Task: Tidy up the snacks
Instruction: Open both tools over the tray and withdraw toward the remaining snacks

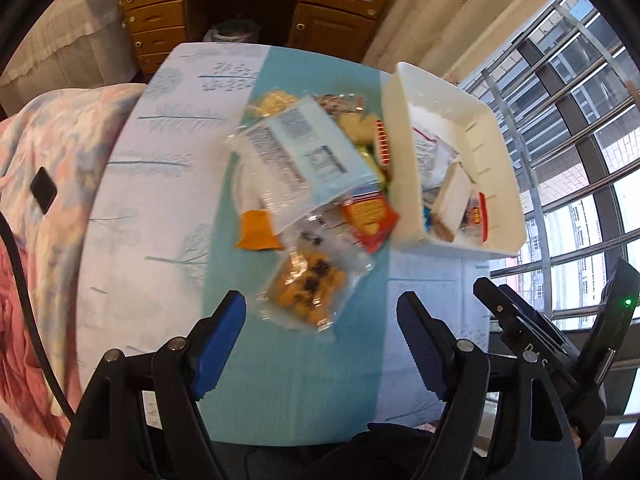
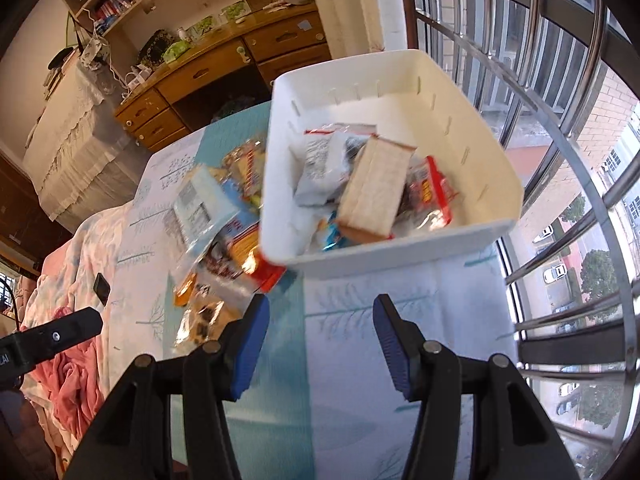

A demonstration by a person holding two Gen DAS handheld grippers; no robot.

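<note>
Hovering over the cloth-covered table [image 1: 168, 200], the left gripper [image 1: 322, 344] has its blue pads spread wide with nothing between them; the right gripper [image 2: 318, 344] is likewise parted and empty. A white bin [image 1: 404, 184] sits at two o'clock in the left wrist view, its long axis running from twelve toward five o'clock, open side up, with several packets [image 2: 376, 188] piled inside. Beside its left wall lies a heap of loose snacks: a large pale-blue bag [image 1: 308, 152] slanting from ten to four o'clock, and a clear cookie packet [image 1: 308, 288] nearest the left gripper.
</note>
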